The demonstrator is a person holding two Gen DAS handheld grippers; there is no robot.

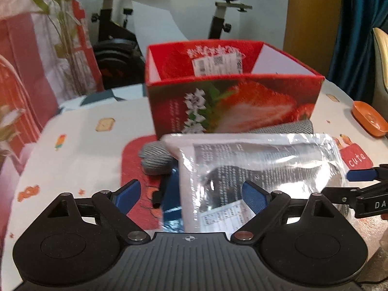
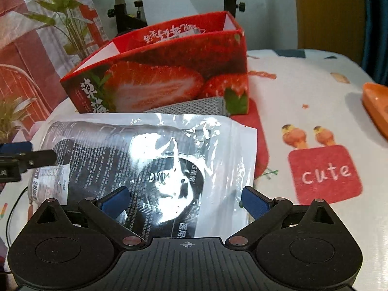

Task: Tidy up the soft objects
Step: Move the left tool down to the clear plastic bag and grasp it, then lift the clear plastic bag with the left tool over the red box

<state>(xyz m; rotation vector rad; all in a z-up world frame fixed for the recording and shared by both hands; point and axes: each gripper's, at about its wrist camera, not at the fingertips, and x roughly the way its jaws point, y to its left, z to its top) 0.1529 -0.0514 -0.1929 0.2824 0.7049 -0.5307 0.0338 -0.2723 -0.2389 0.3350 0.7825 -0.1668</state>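
Note:
A shiny plastic packet [image 1: 257, 167] with black print lies on the table in front of a red strawberry box [image 1: 230, 101]. My left gripper [image 1: 191, 194] is open, its blue fingers on either side of the packet's near left end. My right gripper [image 2: 186, 200] is open over the same packet [image 2: 155, 165], and it shows at the right edge of the left wrist view [image 1: 363, 184]. A grey rolled sock [image 1: 155, 160] lies left of the packet. A grey mesh cloth [image 2: 194, 106] lies between packet and box [image 2: 165, 77]. A packet lies inside the box [image 1: 215, 60].
An orange dish [image 2: 375, 106] sits at the table's right edge. A blue item [image 1: 172, 198] and a black strip [image 1: 158, 191] lie under the packet's left side. The tablecloth has a red "cute" print [image 2: 325, 172]. An exercise bike [image 1: 116, 36] and plants [image 2: 63, 12] stand behind the table.

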